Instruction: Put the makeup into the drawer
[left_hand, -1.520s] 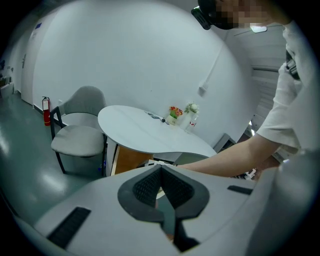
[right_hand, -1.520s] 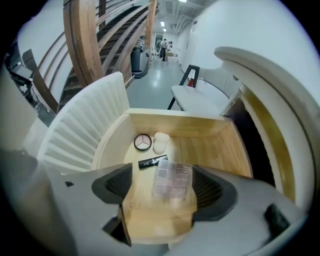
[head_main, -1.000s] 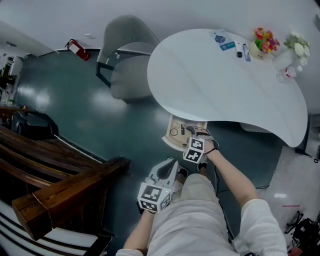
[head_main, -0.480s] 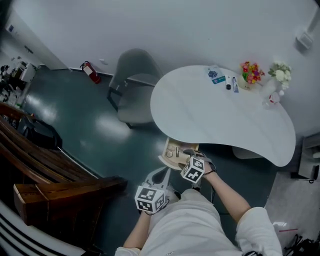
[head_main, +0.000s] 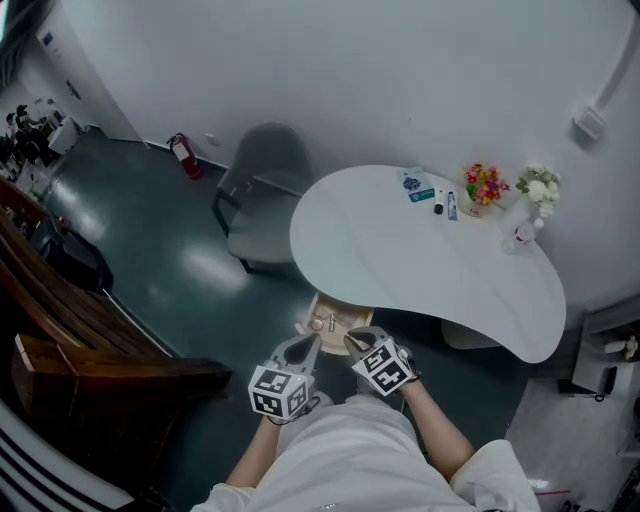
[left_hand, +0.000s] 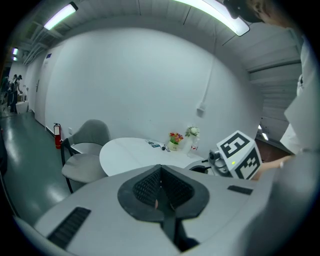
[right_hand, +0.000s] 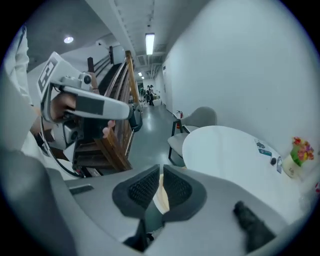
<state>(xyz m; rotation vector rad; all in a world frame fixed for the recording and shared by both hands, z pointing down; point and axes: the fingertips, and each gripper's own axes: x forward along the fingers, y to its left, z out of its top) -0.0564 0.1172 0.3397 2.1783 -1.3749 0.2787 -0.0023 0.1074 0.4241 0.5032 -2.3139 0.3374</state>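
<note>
Looking down from the head camera, I have both claws close in front of my body at 6 o'clock, just short of the open drawer (head_main: 308, 322) that juts from under the near edge of the white table (head_main: 400, 250). The right claw (right_hand: 161, 176) has just been closing. Its pads now stand all but together, with only pale wood showing through the slit and nothing caught between them. The left claw (left_hand: 160, 175) is fully closed, and I can make out nothing held in it. A few small pieces lie in the drawer, too small to name. The makeup (head_main: 438, 205) not yet in the drawer sits well apart from me at about 1 o'clock, on the far side of the table. It is a flat blue packet (head_main: 413, 185), a dark tube and a slim stick, all at 9 o'clock of the flower pot (head_main: 482, 186). I judge these light and rigid. The tube and stick look smooth and apt to roll or squirt out of a hard pinch, so I would take each across its middle, pads square to its length. The packet lies flat and will want lifting by an edge.
</note>
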